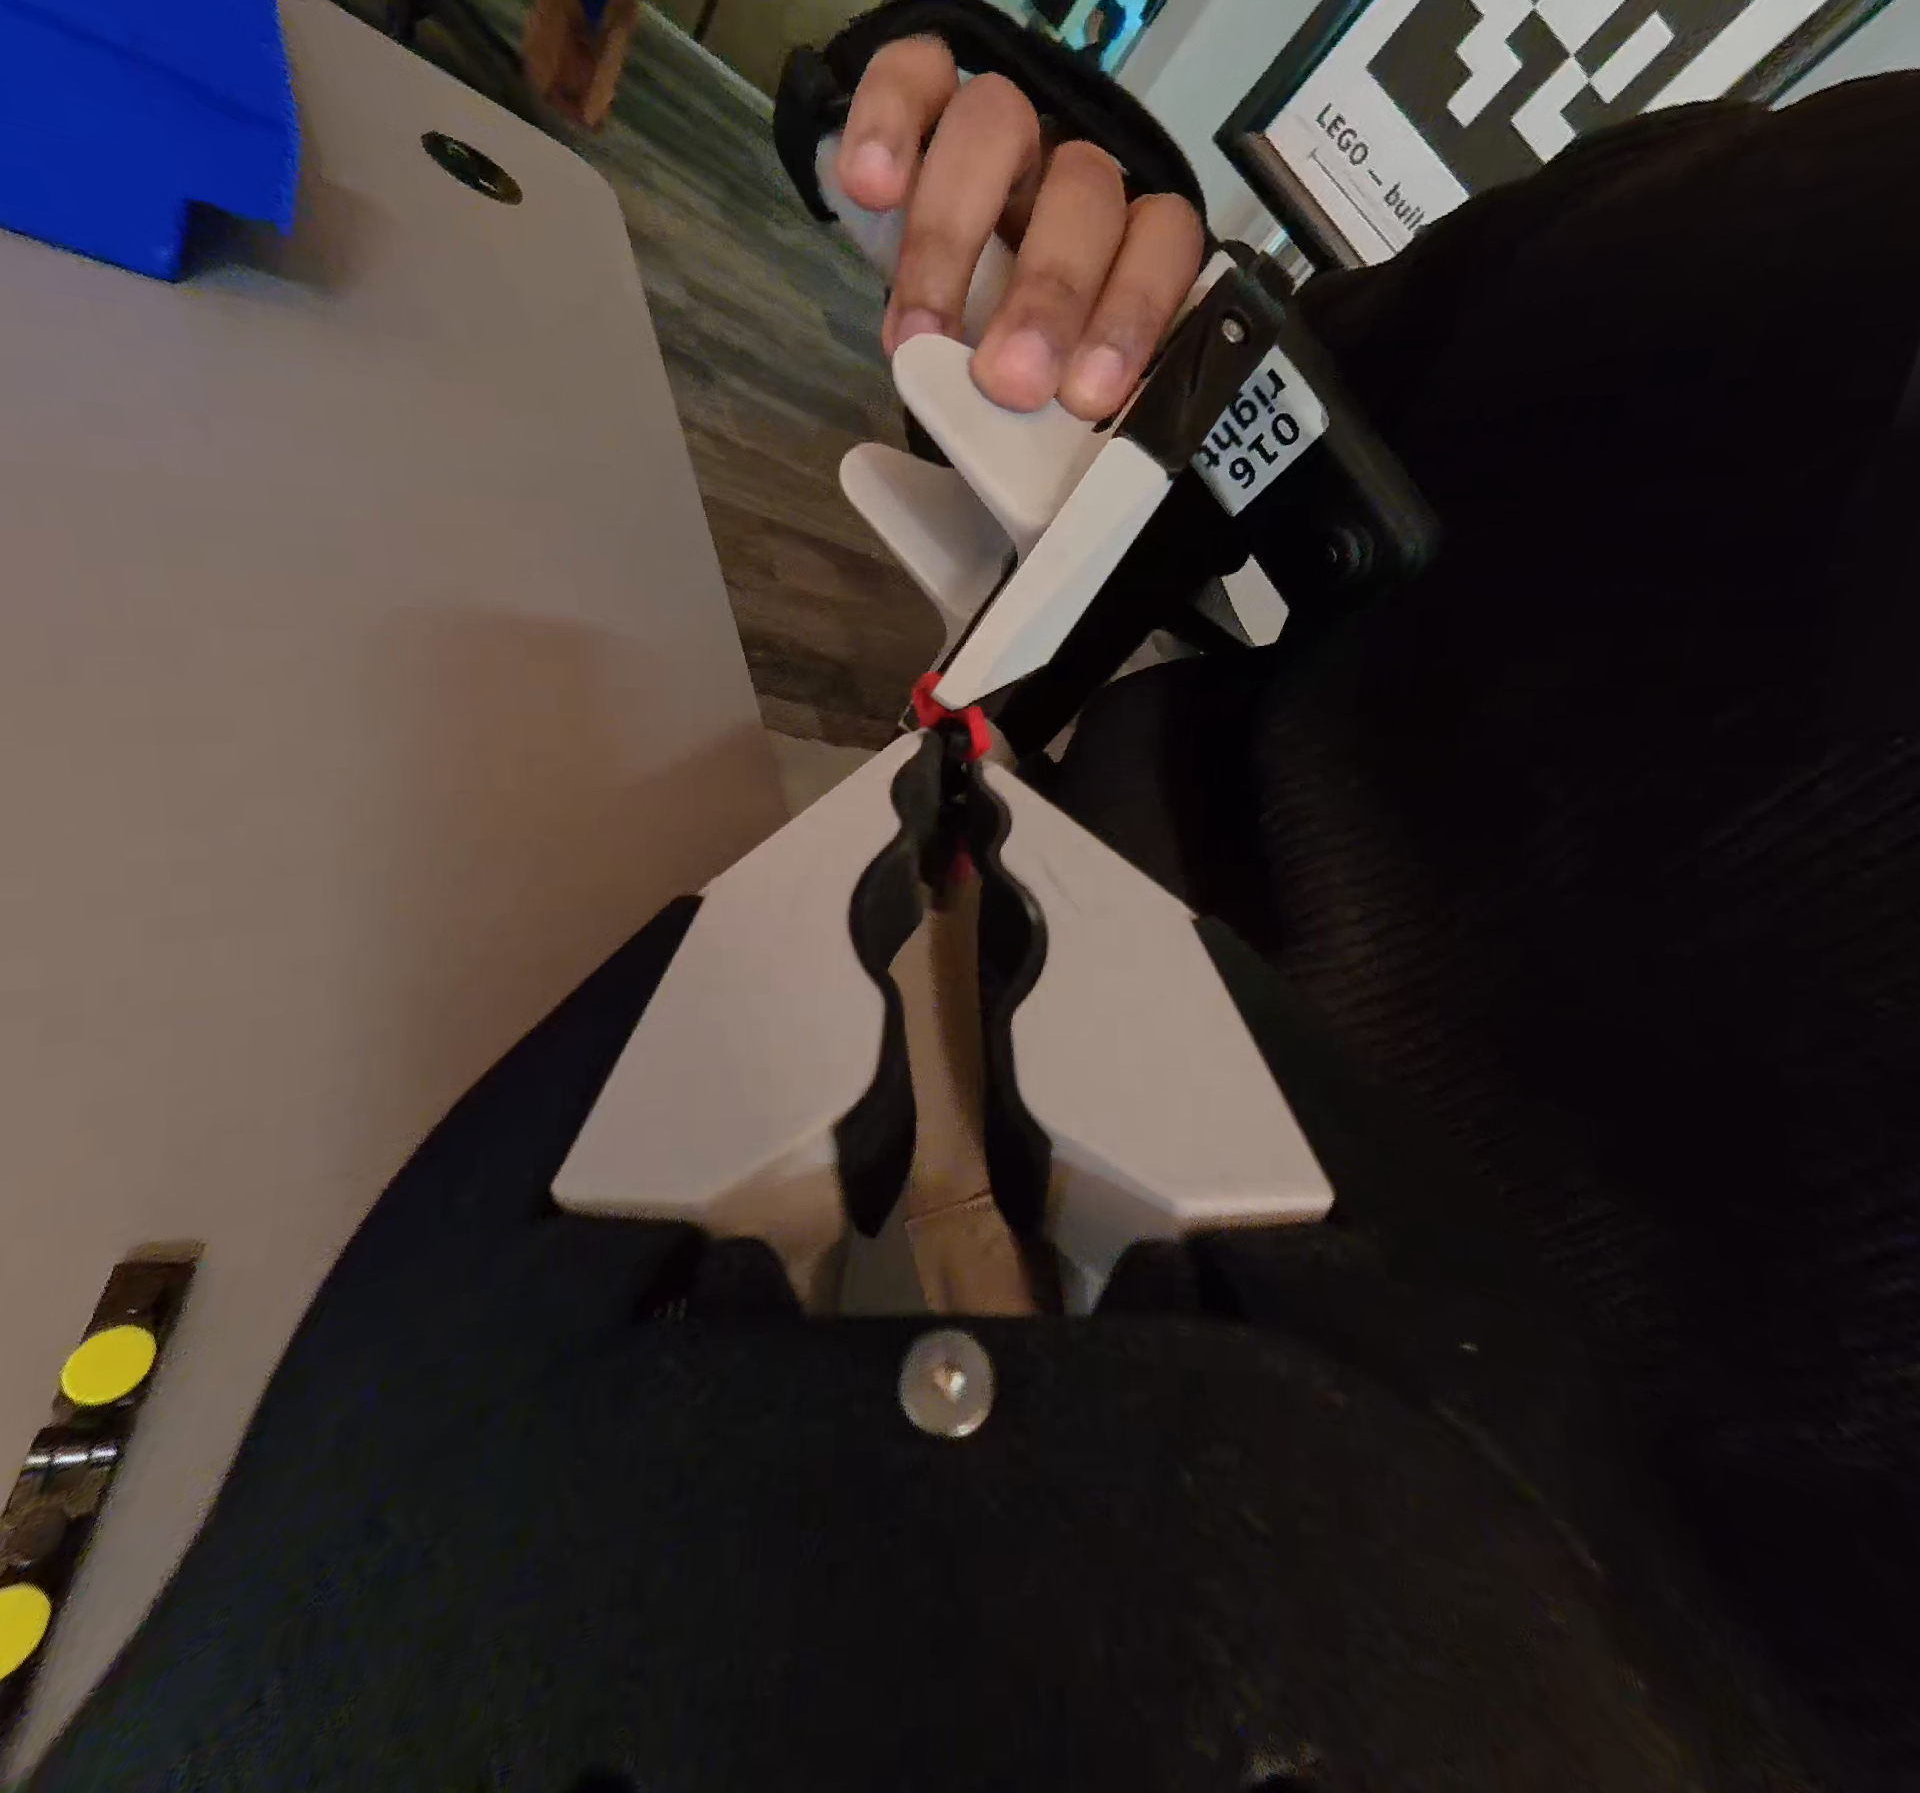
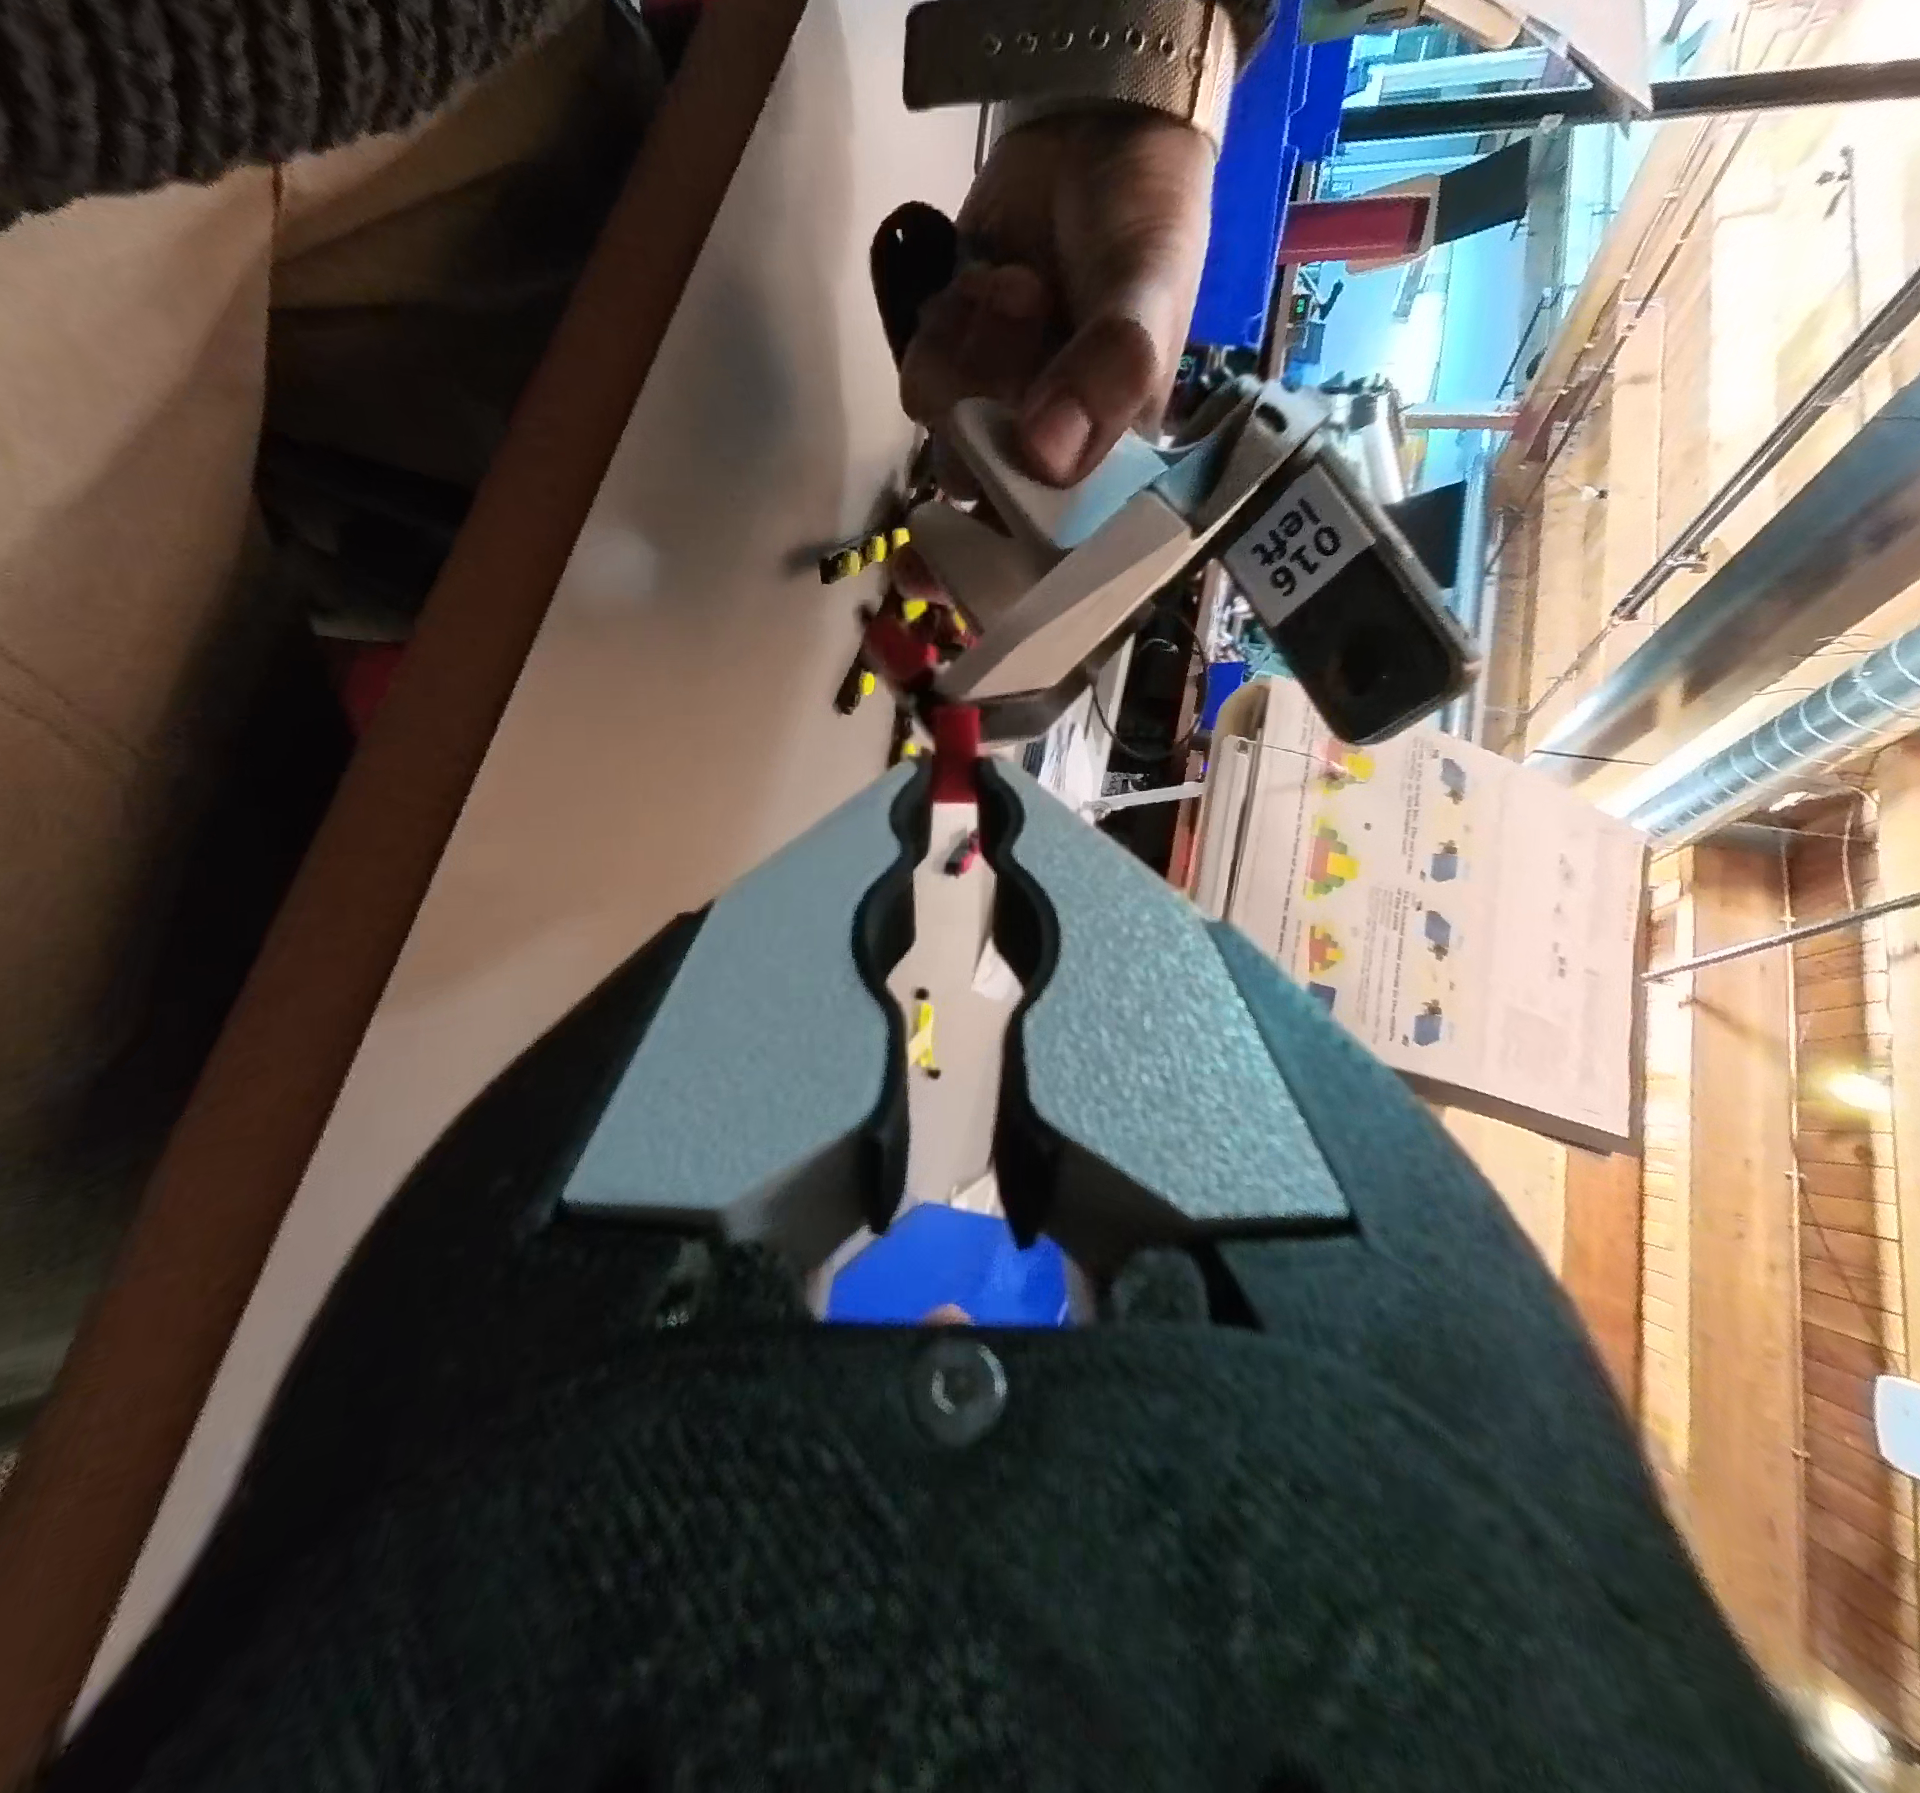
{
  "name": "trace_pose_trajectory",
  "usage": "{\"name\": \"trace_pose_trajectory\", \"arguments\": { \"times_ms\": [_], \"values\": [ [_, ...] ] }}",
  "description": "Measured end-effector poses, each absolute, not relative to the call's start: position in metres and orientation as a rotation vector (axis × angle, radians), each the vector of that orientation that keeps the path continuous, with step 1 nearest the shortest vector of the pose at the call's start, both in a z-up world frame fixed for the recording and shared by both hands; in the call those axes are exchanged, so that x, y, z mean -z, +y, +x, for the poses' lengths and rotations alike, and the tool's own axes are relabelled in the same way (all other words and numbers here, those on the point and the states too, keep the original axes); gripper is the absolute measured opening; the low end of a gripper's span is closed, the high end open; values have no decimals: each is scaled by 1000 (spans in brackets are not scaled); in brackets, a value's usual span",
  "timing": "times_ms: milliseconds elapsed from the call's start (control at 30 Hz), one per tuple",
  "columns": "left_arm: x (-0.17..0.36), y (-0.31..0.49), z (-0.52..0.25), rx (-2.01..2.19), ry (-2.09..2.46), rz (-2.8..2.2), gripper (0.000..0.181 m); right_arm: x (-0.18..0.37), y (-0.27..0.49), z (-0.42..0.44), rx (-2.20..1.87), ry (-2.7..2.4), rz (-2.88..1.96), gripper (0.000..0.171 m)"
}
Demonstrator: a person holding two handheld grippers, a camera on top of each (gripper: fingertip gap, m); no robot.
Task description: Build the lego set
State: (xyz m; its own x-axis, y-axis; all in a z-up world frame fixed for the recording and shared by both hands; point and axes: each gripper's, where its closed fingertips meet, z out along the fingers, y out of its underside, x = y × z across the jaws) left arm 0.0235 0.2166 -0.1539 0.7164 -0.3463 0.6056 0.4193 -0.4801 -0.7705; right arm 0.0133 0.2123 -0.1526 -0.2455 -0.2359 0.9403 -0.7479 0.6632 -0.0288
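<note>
While both tongs meet tip to tip in mid-air, left tongs (image 1: 948, 756) pinch small red-and-black lego piece (image 1: 951, 720); right tongs (image 2: 954, 787) clamp red lego block (image 2: 953, 756) at same joint. Piece details tiny, mostly hidden by black wavy pads (image 1: 883, 902). Loose yellow, red, black lego bricks (image 2: 883, 600) lie on pale beige surface (image 2: 644, 704), blurred. Paper instruction sheet (image 2: 1455, 933) stands beyond.

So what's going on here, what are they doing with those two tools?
A person is building a lego set with a pair of handheld tongs. The left tongs and the right tongs meet tip to tip above the table, both closed on a small red lego piece, apparently pressing parts together. More yellow and red loose pieces lie on the table, and an instruction sheet sits nearby.
</note>
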Motion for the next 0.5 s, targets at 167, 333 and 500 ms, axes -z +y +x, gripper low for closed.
{"name": "trace_pose_trajectory", "arguments": {
  "times_ms": [167,333,500],
  "values": [
    [160,217,26,946,-71,-1880,1,159,213,12,-527,-1789,824,6],
    [156,221,19,973,-157,-1844,3,162,218,2,-405,-1752,834,5],
    [151,229,15,976,-236,-1815,0,176,226,-9,-293,-1771,842,6]
  ]
}}
